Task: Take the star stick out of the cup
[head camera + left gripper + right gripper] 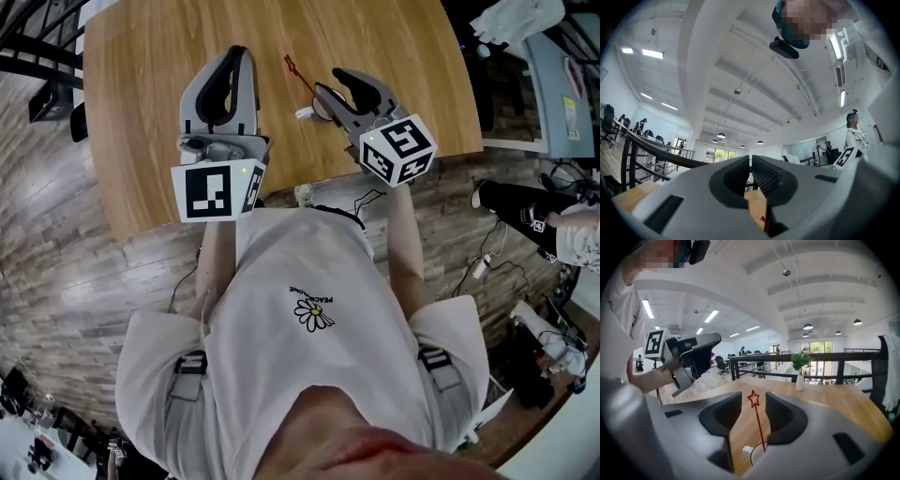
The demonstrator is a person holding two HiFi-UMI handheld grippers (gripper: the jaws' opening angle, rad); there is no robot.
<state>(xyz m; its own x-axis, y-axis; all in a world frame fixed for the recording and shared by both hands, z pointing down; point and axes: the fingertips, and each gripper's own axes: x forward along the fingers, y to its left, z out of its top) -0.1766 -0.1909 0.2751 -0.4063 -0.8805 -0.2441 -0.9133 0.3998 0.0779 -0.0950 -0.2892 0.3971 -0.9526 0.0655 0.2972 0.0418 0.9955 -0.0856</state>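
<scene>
A thin red star stick (298, 75) stands slanted in a small clear cup (322, 105) on the wooden table (141, 112). In the right gripper view the star stick (757, 420) rises from the cup's rim (758, 447), and its star sits between the two pads with a gap on each side. My right gripper (330, 86) (753, 401) is open around it and touches nothing. My left gripper (236, 54) (750, 161) hovers to the left over bare table, its jaws together and empty. It also shows in the right gripper view as the left gripper (689, 357).
A small white tag (747, 451) lies against the cup. A potted plant in a white vase (800, 371) stands at the table's far side before a black railing (834, 357). The table's near edge (309, 183) runs just under both grippers. Cables and gear lie on the floor at the right.
</scene>
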